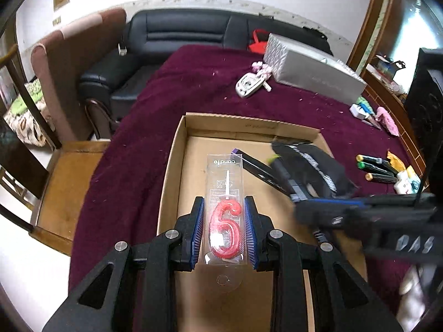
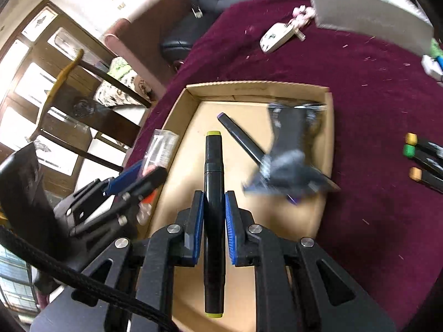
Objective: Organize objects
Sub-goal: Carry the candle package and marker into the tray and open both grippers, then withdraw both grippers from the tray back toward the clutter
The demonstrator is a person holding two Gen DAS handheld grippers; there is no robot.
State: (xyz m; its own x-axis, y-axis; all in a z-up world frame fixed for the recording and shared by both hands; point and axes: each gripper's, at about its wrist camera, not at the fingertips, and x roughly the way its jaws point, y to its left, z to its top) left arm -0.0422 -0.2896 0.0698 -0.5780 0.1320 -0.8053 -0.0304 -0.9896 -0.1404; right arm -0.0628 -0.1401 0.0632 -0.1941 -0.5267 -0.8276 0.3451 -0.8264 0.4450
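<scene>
Marker [image 2: 213, 193] lengthwise, yellow-green tip forward

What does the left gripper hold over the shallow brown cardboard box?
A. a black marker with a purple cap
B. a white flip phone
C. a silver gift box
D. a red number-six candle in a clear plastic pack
D: the left gripper has its blue pads pressed on both sides of the clear pack with the red number-six candle, above the cardboard box.

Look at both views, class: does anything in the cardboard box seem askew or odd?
Yes. The purple-capped marker lies diagonally in the cardboard box, one end hidden under a blurred dark item I cannot identify.
</scene>
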